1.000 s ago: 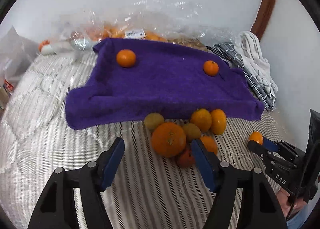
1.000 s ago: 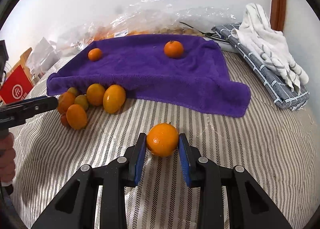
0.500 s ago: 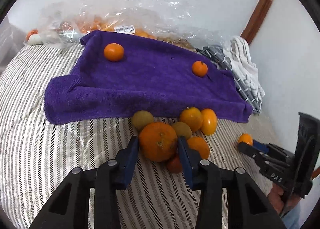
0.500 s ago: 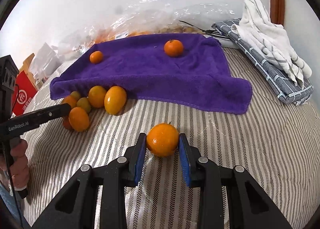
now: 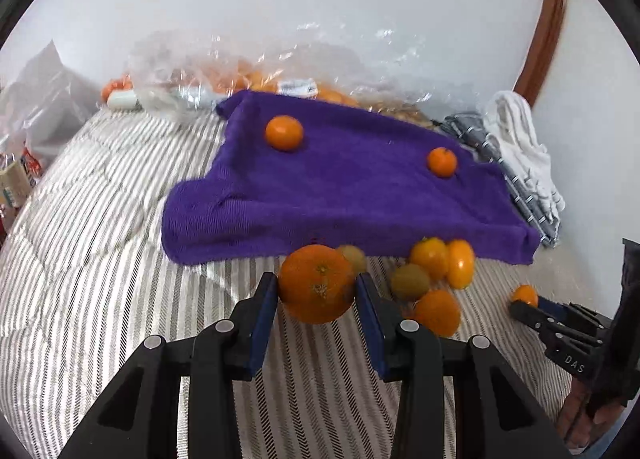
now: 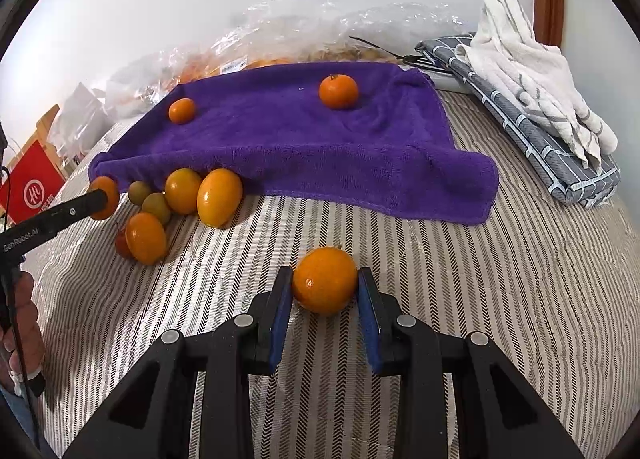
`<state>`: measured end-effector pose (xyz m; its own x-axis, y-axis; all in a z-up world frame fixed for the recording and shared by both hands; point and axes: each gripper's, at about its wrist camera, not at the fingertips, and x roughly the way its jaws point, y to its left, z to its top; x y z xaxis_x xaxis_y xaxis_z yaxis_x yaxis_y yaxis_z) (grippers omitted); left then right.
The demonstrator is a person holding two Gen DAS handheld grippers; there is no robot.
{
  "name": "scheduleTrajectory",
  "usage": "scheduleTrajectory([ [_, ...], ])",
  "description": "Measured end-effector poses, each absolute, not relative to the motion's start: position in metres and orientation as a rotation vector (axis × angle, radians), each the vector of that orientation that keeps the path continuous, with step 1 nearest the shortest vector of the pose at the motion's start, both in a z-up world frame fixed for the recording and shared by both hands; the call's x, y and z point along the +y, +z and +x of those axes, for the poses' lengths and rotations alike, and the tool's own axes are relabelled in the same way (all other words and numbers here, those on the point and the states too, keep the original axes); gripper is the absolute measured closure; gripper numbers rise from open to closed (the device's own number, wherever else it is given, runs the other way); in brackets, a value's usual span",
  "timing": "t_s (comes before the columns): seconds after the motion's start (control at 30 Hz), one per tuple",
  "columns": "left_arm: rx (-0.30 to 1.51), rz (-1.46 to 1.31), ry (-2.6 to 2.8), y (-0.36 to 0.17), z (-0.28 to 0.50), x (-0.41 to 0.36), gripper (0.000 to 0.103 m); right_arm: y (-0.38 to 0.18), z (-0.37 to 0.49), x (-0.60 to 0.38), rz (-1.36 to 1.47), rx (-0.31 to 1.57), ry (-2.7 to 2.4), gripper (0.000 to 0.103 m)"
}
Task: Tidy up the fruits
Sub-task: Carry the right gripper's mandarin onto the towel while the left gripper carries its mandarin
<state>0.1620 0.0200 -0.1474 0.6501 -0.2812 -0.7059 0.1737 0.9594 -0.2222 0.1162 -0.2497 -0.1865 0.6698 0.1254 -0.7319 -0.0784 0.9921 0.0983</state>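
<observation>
A large round orange sits clamped between the left gripper fingers; the right gripper fingers pinch a smaller smooth orange fruit.

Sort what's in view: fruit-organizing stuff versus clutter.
Job: big orange in left gripper; orange in right gripper; loose fruit pile; purple towel with two oranges.
Lying about: plastic bags; folded cloths; red box.

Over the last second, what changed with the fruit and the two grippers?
The left gripper closed its fingers on the large orange from the pile and has lifted it toward the purple towel. The right gripper stays clamped on its small orange; the two oranges on the towel are unmoved.
</observation>
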Motion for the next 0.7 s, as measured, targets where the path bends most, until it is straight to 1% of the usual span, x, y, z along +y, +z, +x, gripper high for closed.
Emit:
scheduleTrajectory([
  [0.07, 0.856, -0.133, -0.247, -0.153, 0.166, 0.02, 0.065, -0.186, 0.117, -0.25, 0.059, 0.83, 0.118, 0.071],
  [0.2, 0.848, -0.119, -0.24, -0.153, 0.166, 0.018, 0.064, -0.187, 0.116, -0.25, 0.066, 0.83, 0.121, 0.071],
  [0.3, 0.878, -0.1, -0.233, -0.159, 0.168, 0.015, 0.064, -0.187, 0.116, -0.251, 0.074, 0.829, 0.116, 0.071],
  [0.33, 0.875, -0.093, -0.232, -0.158, 0.167, 0.014, 0.063, -0.186, 0.116, -0.252, 0.076, 0.829, 0.111, 0.071],
  [0.37, 0.873, -0.093, -0.234, -0.158, 0.167, 0.013, 0.06, -0.186, 0.115, -0.252, 0.076, 0.829, 0.107, 0.071],
  [0.43, 0.875, -0.099, -0.238, -0.159, 0.168, 0.014, 0.059, -0.186, 0.115, -0.251, 0.076, 0.829, 0.105, 0.071],
  [0.5, 0.873, -0.122, -0.244, -0.159, 0.169, 0.016, 0.059, -0.186, 0.115, -0.251, 0.078, 0.829, 0.105, 0.071],
  [0.57, 0.864, -0.153, -0.253, -0.158, 0.169, 0.02, 0.064, -0.187, 0.115, -0.251, 0.083, 0.829, 0.104, 0.071],
  [0.7, 0.842, -0.185, -0.268, -0.155, 0.166, 0.024, 0.065, -0.187, 0.114, -0.25, 0.088, 0.826, 0.102, 0.071],
])
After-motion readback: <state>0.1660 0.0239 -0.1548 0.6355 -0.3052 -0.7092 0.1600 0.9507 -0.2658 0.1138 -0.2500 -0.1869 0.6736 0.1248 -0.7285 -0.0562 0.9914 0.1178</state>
